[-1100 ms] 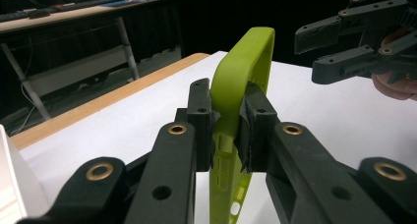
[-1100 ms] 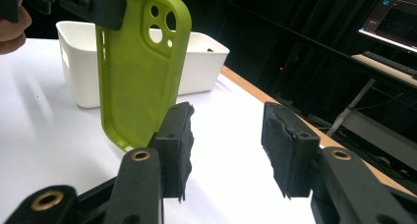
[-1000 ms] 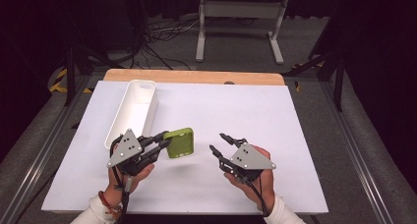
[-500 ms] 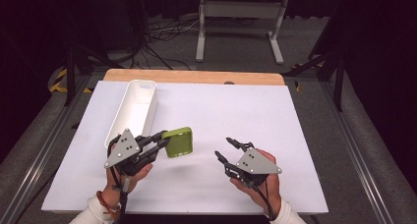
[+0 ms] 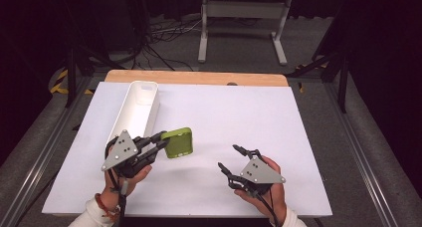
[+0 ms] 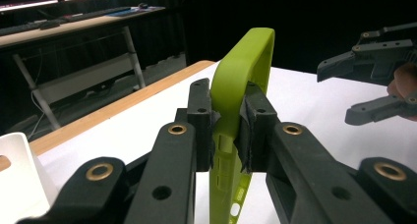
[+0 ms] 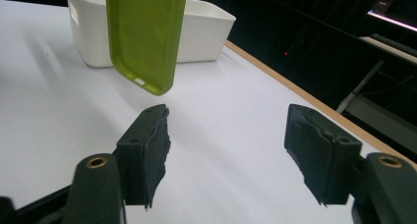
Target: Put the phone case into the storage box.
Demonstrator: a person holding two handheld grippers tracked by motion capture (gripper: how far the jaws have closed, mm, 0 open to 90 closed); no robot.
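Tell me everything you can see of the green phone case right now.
The green phone case is a lime-green shell, soft and rubbery by its look, with rounded corners, a raised rim and small cutouts along one edge. It is off the white table, pinched by one edge in the shut left claw, whose pads press its wall from both sides. In the right gripper view it hangs in front of the white bin. The right claw stands open beside it, not touching.

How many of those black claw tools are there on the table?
2. The left gripper is near the table's front left, clamped on a green phone case beside the white bin. The right gripper is at the front right, jaws apart and holding nothing.
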